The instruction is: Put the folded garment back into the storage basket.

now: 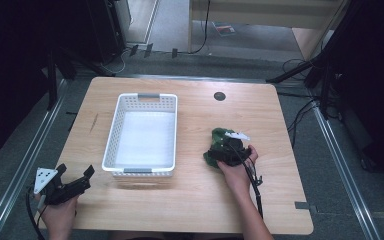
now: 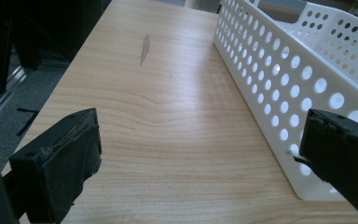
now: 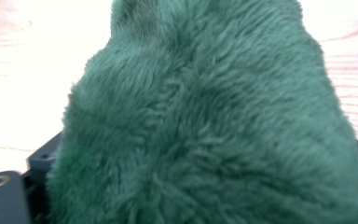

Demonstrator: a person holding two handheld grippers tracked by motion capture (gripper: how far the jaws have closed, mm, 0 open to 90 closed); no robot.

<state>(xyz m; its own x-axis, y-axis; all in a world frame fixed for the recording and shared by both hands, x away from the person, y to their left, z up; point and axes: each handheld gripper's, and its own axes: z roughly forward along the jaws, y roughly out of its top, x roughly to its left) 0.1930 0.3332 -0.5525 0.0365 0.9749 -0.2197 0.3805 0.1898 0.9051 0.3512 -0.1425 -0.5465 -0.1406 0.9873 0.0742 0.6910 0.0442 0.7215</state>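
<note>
The right gripper (image 1: 224, 150) is pressing down into the fluffy dark-green plush cloth (image 3: 205, 121), which is lying bunched between and ahead of its jaws; whether the pads are clamping it cannot be told; the left gripper (image 1: 75, 172) is resting released, its jaws standing wide beside the white perforated plastic basket (image 2: 279, 84).

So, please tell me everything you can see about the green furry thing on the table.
The green thing is a soft, fluffy object with a dense dark green pile, like plush or fleece. Its exact shape cannot be told; it looks bunched into a rounded lump. It lies on the wooden table, to the right of the white basket and apart from it. The right tongs are down on it, its pile bulging up between their jaws in the right gripper view, but whether the pads press it cannot be told.
</note>
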